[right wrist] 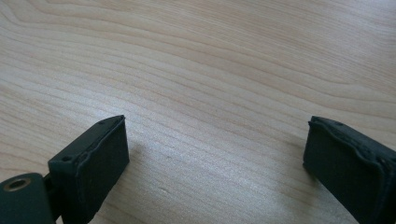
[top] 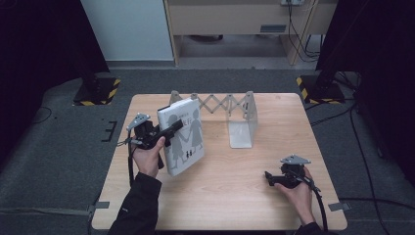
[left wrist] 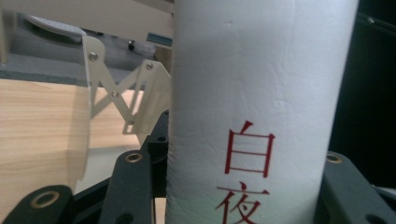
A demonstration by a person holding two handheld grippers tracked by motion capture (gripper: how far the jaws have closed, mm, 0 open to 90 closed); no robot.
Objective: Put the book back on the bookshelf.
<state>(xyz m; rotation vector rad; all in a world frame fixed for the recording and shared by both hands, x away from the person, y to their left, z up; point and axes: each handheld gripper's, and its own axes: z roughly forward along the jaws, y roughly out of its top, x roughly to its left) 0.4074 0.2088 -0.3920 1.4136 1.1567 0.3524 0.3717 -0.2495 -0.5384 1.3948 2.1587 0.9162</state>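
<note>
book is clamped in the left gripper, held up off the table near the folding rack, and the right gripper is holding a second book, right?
Not quite: the right gripper holds nothing; the right gripper view shows its jaws open over the bare table. The rest stands: the left gripper clamps the book near the folding rack.

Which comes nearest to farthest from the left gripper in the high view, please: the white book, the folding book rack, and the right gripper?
1. White book: clamped in the left gripper, at the table's left.
2. Folding book rack: standing toward the far edge, right of the book.
3. Right gripper: open, resting near the front right.
</note>
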